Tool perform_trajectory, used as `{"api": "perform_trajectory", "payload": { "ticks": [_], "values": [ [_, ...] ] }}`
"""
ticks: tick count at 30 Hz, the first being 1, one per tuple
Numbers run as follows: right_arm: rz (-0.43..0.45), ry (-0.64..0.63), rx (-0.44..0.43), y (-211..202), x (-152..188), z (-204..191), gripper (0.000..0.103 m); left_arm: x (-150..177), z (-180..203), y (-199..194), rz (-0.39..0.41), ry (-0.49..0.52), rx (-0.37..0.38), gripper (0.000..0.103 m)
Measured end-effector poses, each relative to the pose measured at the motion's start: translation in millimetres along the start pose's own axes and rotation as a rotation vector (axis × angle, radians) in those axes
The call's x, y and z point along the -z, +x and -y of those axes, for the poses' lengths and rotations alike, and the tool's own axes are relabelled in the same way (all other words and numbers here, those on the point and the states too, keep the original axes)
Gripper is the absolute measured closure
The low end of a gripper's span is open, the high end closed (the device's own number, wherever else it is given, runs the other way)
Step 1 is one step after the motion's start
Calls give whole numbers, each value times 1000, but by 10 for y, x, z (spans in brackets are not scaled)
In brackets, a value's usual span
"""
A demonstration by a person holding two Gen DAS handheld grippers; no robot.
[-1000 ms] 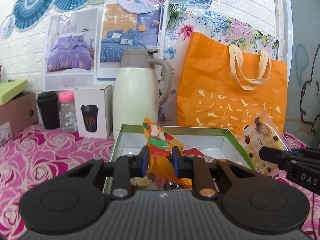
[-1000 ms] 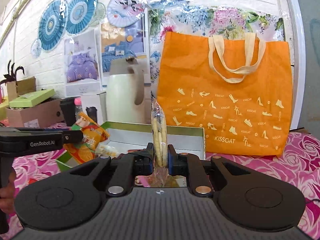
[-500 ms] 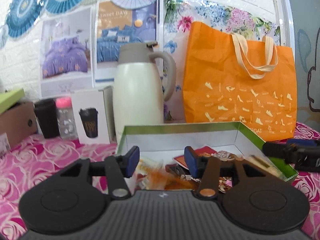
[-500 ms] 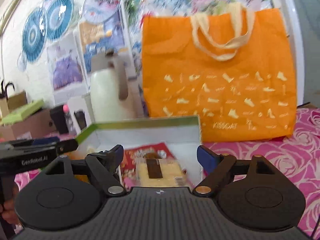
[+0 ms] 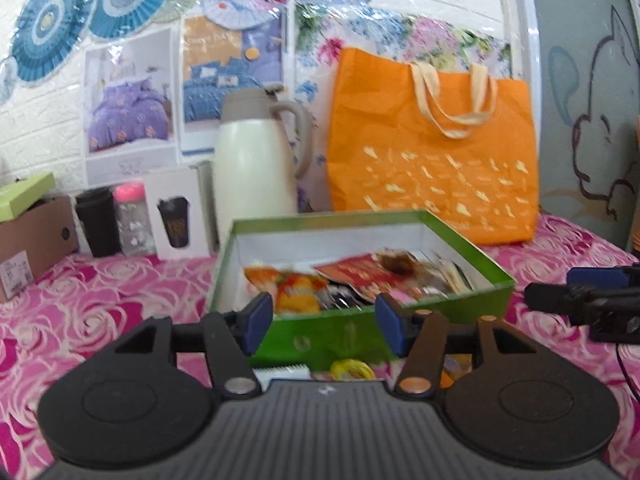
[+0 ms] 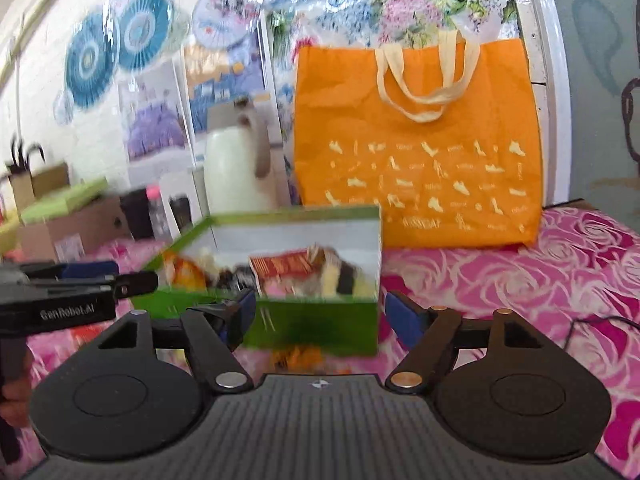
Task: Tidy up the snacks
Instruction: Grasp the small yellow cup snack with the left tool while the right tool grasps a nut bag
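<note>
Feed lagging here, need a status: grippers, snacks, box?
Left gripper open, empty. Right gripper open, empty. Snack packets in green cardboard box. Loose snacks on tablecloth before it.

Green box (image 5: 472, 264), white inside. Orange and red snack packets (image 5: 296, 292) within. Orange tote bag (image 5: 432, 148) with pale yellow shoe print and cream handles. Pink rose-patterned cloth (image 5: 100, 292) over the desk. Cream jug (image 5: 256, 168) with taupe lid. Blue-padded black fingers (image 5: 256, 316). Teal paper fans (image 5: 52, 28).
</note>
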State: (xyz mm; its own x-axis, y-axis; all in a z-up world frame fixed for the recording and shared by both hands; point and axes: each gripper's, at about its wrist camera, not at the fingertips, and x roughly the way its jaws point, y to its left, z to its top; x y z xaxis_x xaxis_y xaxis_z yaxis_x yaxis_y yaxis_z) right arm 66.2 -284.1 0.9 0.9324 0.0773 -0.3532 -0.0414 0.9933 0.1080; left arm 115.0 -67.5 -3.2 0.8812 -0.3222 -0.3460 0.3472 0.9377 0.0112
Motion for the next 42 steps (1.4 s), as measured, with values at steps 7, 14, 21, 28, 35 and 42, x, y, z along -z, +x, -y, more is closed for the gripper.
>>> {"api": "perform_trajectory", "payload": {
  "ticks": [7,14,21,28,35,42],
  "values": [
    [-66,-209,32,129,315,-284,0,173,137,196,-94,-15,51,45],
    [-121,-267,-7,367,350,-430,0,276,70,519,-217,-65,20,45],
    [-161,-273,-66,568,288,-425,0,290,-60,771,-284,-142,66,45],
    [-228,-297,-77,702,274,-297,12,272,19,838,-322,-83,119,60],
    [-228,-280,-80,643,283,-255,21,284,23,799,-312,-80,87,80],
    [-183,-179,-66,369,258,-173,22,285,19,614,-296,-97,78,80]
  ]
}}
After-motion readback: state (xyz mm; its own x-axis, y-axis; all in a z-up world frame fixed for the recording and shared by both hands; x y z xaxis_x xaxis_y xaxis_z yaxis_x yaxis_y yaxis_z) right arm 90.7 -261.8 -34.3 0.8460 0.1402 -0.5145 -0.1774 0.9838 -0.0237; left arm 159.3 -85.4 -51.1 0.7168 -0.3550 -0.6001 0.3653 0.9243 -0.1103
